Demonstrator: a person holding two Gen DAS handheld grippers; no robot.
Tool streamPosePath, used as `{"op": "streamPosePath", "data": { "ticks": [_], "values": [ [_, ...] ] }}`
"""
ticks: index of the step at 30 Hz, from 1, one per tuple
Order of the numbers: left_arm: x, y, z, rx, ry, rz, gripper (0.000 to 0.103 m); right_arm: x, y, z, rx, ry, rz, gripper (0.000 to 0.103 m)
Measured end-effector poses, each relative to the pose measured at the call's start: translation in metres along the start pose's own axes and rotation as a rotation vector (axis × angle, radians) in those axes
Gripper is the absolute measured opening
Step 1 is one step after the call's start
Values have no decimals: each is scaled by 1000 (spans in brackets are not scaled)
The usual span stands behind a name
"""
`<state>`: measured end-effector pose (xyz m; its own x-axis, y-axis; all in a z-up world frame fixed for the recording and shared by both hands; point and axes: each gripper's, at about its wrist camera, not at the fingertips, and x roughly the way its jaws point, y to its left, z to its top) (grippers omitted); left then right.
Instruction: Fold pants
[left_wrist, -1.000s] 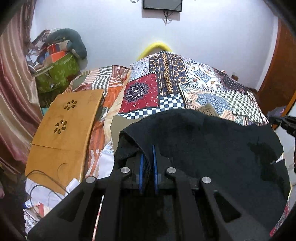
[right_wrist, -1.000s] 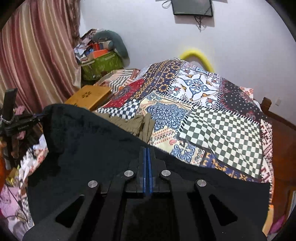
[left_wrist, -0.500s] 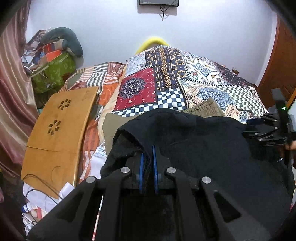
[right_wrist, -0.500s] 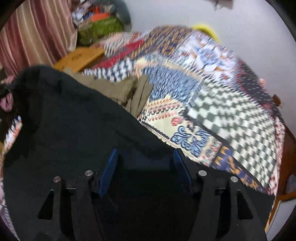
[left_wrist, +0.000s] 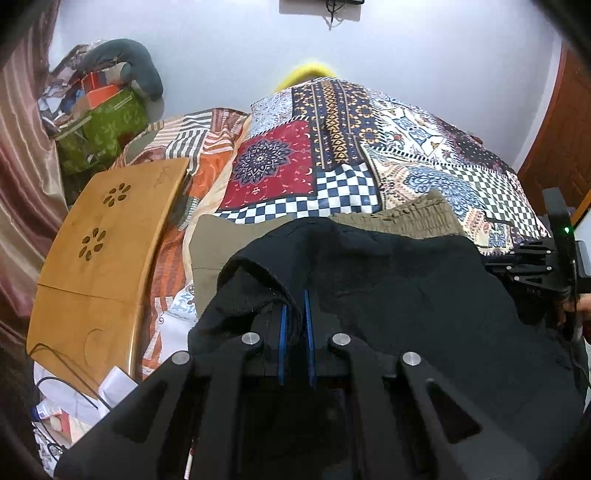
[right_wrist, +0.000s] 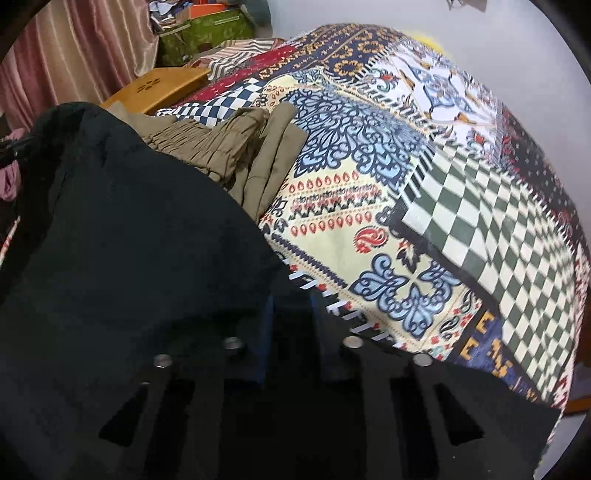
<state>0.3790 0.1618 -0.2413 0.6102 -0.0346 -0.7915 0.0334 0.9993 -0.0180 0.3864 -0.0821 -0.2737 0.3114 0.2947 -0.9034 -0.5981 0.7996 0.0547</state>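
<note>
The black pants (left_wrist: 406, 288) hang over the near edge of the patchwork bed (left_wrist: 332, 155). My left gripper (left_wrist: 294, 306) is shut on a fold at their left corner. My right gripper (right_wrist: 290, 310) sits at the pants' (right_wrist: 129, 240) right edge. Its blue pads stand a small way apart and black cloth lies between them; the view is blurred and the grip is unclear. The right gripper also shows at the right edge of the left wrist view (left_wrist: 532, 262).
Folded olive-green pants (left_wrist: 399, 218) lie on the bed just beyond the black pants, also in the right wrist view (right_wrist: 236, 147). A wooden lap table (left_wrist: 103, 251) lies to the left. Clutter and a green box (left_wrist: 107, 129) stand by the curtain.
The right gripper opened from shut half a second ago, and its pads now stand closer together again. It has tilted down toward the bed. The black pants dropped lower. The left gripper kept its hold.
</note>
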Motion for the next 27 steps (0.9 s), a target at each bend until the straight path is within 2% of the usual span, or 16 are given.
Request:
{"op": "streamPosePath", "data": {
  "ticks": [2, 6, 12, 18, 27],
  "values": [
    [-7, -2, 0, 12, -6, 5, 8, -2, 1, 0, 19, -4, 5, 9],
    [-26, -2, 2, 9, -25, 6, 8, -23, 6, -4, 40, -65, -6, 8],
    [-61, -4, -2, -1, -60, 1, 8, -87, 6, -9, 85, -199, -14, 8],
    [-100, -1, -23, -16, -75, 2, 8, -144, 27, -30, 72, -279, -23, 8],
    [-149, 20, -75, -74, -45, -6, 8, -186, 66, -74, 87, -337, 20, 8]
  ]
}}
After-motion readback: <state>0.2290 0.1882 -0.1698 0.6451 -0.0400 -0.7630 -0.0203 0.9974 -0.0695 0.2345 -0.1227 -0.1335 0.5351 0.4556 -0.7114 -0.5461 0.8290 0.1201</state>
